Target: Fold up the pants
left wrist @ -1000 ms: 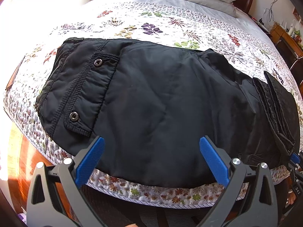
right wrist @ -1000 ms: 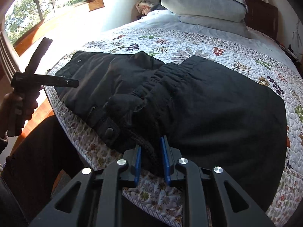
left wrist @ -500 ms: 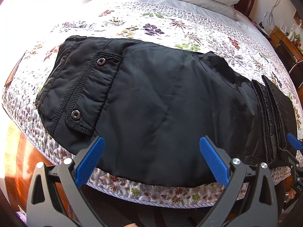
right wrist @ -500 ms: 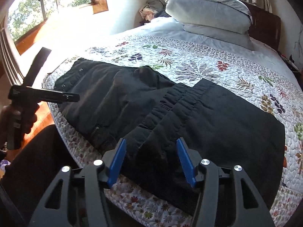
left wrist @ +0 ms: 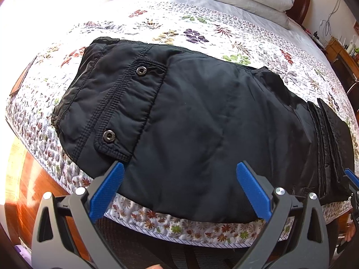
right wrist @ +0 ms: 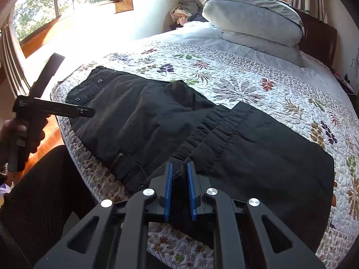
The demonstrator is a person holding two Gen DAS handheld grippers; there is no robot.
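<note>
text: none legible | left gripper [right wrist: 22,121]: pale label marks, too blurred to read

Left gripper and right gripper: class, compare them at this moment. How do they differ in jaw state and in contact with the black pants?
The left gripper has its jaws spread wide; the right gripper has its jaws nearly closed. The left gripper holds nothing above the black pants; the right gripper's narrow gap sits at the pants' near edge, with fabric apparently between its pads. Both have blue pads and point at the same pants on the quilt.
</note>
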